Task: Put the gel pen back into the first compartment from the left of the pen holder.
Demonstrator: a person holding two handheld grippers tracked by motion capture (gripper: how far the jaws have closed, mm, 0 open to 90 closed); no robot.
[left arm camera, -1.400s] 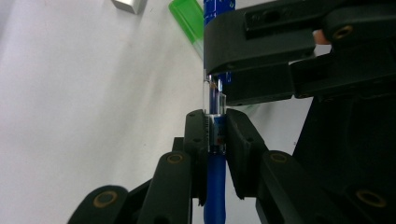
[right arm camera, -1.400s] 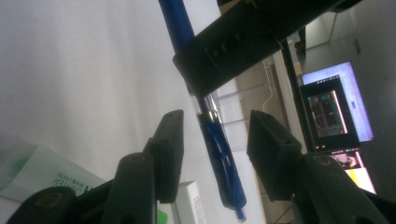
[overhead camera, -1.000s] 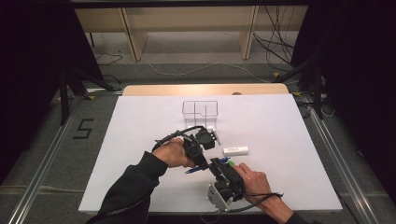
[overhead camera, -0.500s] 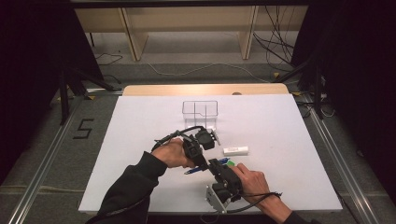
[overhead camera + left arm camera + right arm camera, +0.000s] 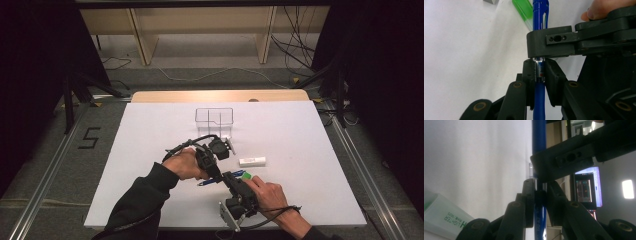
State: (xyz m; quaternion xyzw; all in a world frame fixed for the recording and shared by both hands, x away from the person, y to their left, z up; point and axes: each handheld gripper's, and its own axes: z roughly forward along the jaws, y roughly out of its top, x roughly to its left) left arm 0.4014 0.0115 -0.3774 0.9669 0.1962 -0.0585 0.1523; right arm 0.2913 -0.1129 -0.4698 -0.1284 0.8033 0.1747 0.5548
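Standing on white table (image 5: 150, 150): clear compartment box (image 5: 214, 118) toward far edge, well apart from your hands. White eraser (image 5: 252, 161) near right gripper (image 5: 229, 176). Both your grippers clamp blue pen (image 5: 539, 82) above table near front edge; left gripper (image 5: 540, 71) gripping barrel, right jaws just closing onto it. Green highlighter (image 5: 523, 10) just beside pen.

Black sleeve (image 5: 142, 200), black grippers with brass-coloured pivot screws (image 5: 479, 106)

Grey floor (image 5: 60, 165), wooden shelving (image 5: 200, 30) behind the white table (image 5: 310, 145), cables (image 5: 295, 55) trailing
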